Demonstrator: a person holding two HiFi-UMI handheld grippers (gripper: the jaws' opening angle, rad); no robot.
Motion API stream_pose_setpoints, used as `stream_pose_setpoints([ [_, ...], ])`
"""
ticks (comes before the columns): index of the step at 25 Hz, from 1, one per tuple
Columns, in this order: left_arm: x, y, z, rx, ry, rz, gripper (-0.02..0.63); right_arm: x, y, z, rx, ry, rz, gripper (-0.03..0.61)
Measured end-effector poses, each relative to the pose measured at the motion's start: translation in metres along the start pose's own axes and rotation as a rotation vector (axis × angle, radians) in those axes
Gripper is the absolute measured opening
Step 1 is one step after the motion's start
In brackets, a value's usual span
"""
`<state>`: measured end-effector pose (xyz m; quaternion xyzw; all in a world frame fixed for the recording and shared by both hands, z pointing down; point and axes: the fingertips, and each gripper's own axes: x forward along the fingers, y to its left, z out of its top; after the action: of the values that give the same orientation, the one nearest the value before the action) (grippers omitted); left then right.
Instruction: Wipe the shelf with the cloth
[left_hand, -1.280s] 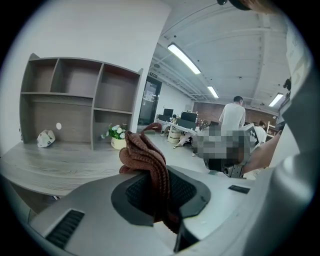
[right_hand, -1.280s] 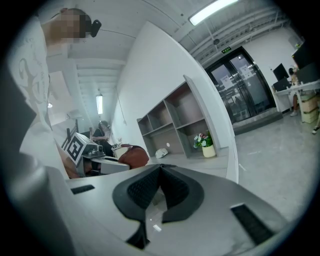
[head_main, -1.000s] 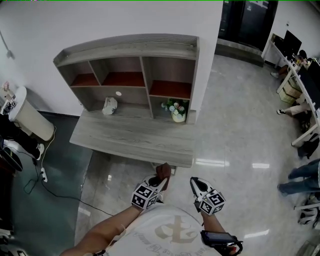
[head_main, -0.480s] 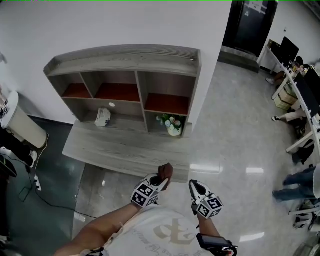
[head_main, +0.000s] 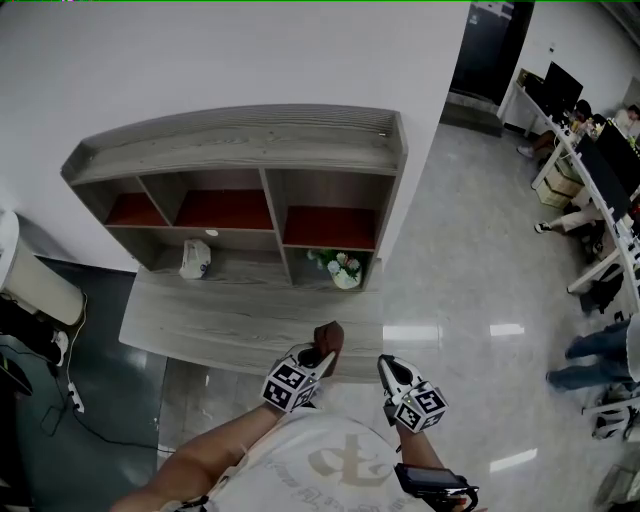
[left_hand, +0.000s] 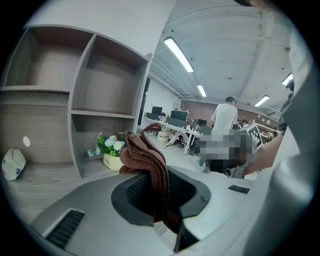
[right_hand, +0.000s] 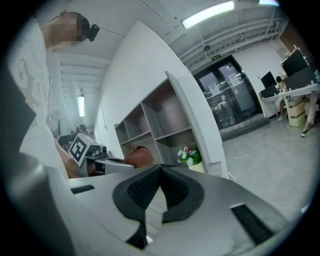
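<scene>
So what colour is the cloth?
Reddish-brown knit cloth, clearest in the left gripper view.

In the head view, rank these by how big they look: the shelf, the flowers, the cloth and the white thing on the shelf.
1. shelf
2. flowers
3. cloth and white thing: about alike, and the cloth sits nearer the camera, so unsure.

Stepped in closer to the shelf (head_main: 240, 150). Got the cloth (head_main: 328, 338) over its front ledge now, not short of it.
</scene>
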<state>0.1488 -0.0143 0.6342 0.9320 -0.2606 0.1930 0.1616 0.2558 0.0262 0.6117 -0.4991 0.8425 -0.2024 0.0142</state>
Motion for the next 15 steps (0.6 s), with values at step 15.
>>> stream_pose_setpoints([
  [15, 0.005, 0.062, 0.054, 0.026, -0.063, -0.018, 0.066, 0.055, 0.006, 0.01, -0.013, 0.025, -0.016, 0.005],
])
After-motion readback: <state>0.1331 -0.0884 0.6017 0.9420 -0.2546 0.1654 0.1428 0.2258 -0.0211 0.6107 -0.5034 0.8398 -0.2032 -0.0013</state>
